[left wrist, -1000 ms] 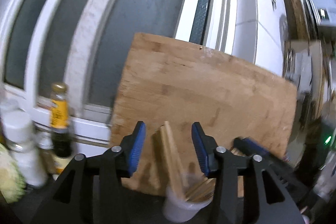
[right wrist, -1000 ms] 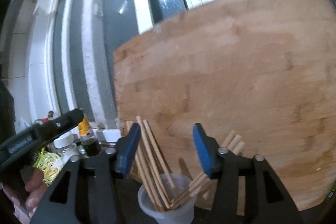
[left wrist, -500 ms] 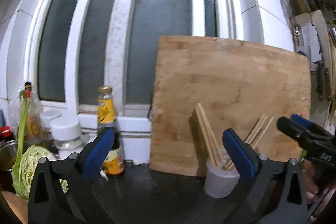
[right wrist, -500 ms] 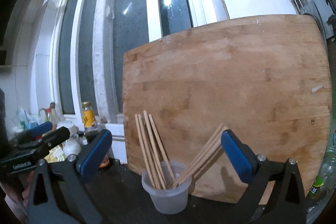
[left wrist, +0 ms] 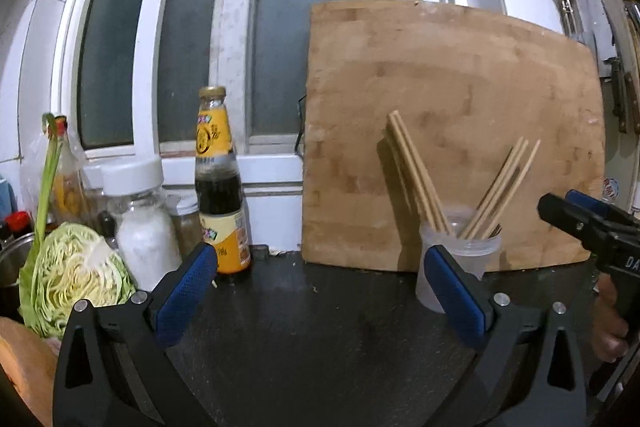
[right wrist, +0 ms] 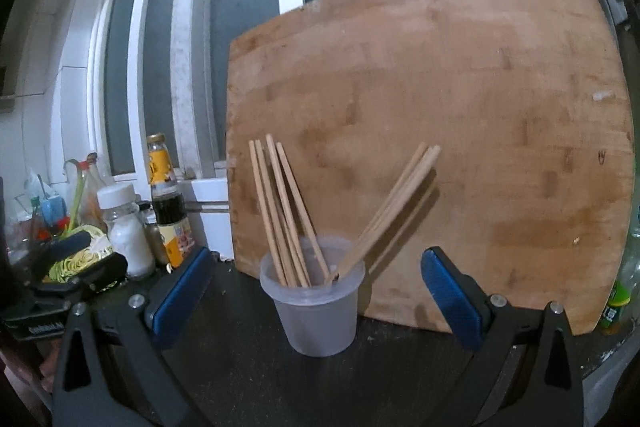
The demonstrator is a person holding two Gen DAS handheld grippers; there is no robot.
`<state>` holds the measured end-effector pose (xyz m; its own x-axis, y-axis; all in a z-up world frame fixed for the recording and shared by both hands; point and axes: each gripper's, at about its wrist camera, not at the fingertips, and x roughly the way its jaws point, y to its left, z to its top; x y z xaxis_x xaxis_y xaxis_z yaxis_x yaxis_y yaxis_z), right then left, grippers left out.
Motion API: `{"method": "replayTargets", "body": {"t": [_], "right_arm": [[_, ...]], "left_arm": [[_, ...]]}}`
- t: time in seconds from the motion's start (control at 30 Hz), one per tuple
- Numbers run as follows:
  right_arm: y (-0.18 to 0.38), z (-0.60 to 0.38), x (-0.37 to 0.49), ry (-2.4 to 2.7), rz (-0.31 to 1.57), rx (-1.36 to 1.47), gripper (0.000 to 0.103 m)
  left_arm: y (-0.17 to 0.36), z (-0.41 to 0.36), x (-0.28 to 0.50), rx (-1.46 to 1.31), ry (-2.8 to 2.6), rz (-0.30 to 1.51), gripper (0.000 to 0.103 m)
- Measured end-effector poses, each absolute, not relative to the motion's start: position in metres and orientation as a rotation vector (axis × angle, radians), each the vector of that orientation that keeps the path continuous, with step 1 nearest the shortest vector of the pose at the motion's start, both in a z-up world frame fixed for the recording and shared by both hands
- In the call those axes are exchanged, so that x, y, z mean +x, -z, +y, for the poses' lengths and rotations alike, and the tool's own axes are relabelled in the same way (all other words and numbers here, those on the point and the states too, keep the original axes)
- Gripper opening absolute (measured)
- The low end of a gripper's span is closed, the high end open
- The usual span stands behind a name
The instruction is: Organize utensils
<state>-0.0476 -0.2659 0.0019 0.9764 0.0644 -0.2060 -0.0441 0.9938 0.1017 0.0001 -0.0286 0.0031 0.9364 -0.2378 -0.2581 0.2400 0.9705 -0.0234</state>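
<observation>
- You are holding your left gripper [left wrist: 320, 287] with its fingers [left wrist: 186, 293] spread wide and carrying nothing; only bare dark desk [left wrist: 320, 339] is showing between them
- You are holding your right gripper [right wrist: 316, 291] the same way, fingers wide apart and empty
- The chopsticks [right wrist: 280, 211] are standing in the translucent cup [right wrist: 314, 307], which is sitting on the desk between your right fingers and just ahead of them; from the left gripper, the cup is showing behind the right-hand fingertip
- The sticks are splitting into two bunches, one leaning toward your left finger and one [right wrist: 394, 203] leaning toward your right finger, both resting on the cup rim
- The cutting board [right wrist: 460, 107] is standing on edge just behind the cup, leaning on the window
- Beyond your left gripper's left finger, a sauce bottle [left wrist: 218, 187], a white-capped jar [left wrist: 138, 215] and a cut cabbage [left wrist: 76, 275] are crowding the desk edge
- Judging from this, the task is looking nearly or fully done: no loose utensils are showing on the desk
- What may be left is only gathering the two bunches together, if you want them tidier
</observation>
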Motion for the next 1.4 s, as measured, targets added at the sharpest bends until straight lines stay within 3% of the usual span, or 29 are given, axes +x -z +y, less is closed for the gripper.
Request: {"method": "replayTargets", "body": {"t": [1.4], "right_arm": [[0.022,-0.256,-0.027,-0.012,0.278,0.052,0.103]], "left_arm": [[0.018,-0.020,0.011,0.000,0.159,0.294,0.103]]}}
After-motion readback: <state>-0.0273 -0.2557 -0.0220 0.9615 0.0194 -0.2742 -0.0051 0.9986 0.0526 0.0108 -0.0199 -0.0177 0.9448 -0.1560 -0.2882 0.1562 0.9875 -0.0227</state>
